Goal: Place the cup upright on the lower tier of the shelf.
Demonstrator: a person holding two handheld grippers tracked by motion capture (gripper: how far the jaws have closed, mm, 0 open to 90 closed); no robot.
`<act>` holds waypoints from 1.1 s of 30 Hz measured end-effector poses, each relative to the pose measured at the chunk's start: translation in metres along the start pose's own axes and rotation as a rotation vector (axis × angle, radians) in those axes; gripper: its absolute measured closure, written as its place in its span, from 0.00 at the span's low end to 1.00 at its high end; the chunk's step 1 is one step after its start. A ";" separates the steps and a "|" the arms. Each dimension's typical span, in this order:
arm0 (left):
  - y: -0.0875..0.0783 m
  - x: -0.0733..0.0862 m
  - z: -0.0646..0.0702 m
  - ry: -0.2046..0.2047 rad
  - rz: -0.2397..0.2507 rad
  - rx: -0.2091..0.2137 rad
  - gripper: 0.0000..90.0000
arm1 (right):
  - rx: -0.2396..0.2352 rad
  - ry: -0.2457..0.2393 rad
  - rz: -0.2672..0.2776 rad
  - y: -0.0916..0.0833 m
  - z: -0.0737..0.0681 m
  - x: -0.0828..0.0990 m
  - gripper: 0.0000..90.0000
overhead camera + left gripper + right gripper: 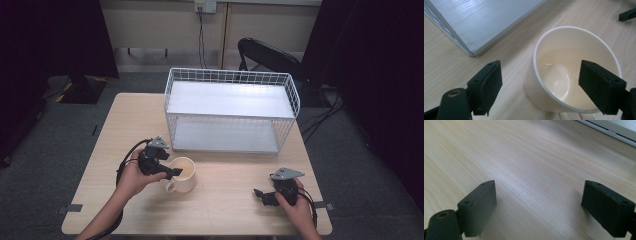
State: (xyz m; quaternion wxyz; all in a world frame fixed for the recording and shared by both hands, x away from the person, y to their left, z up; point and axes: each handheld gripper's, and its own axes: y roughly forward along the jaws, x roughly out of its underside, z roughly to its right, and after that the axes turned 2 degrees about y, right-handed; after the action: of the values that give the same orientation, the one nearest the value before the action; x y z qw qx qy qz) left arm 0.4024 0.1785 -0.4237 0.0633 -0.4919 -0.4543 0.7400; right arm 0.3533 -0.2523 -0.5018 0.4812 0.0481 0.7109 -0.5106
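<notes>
**Reaching for the mug**

Spanning the table [220,200], a wire rack [232,110] stood behind the cream mug [183,175]. Left gripper [540,85] fingers straddled one mug wall, apart, not yet pressing; closing seemed next. Right gripper [262,196] rested, fingers apart, empty.

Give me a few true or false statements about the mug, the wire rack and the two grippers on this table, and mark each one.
1. The mug stands upright on the table. True.
2. The mug sits on the wire rack. False: it stands on the table in front of the rack.
3. The left gripper straddles the mug's rim, one pad inside. True.
4. The right gripper holds the mug. False: its jaws are open over bare table.
5. The mug is full of coffee. False: it looks empty.
</notes>
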 end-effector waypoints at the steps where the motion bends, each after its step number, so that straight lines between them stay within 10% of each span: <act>1: 0.000 0.000 0.000 0.000 0.000 0.000 0.22 | 0.000 0.000 0.000 0.000 0.000 0.000 0.13; 33: 0.028 -0.001 0.005 0.010 -0.100 -0.022 0.44 | 0.000 0.000 0.000 0.000 0.000 0.000 0.13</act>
State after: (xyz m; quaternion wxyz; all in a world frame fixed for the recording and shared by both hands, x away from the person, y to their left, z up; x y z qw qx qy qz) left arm 0.4093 0.1585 -0.4429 0.0971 -0.4729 -0.4864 0.7283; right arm 0.3533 -0.2523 -0.5018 0.4813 0.0482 0.7108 -0.5107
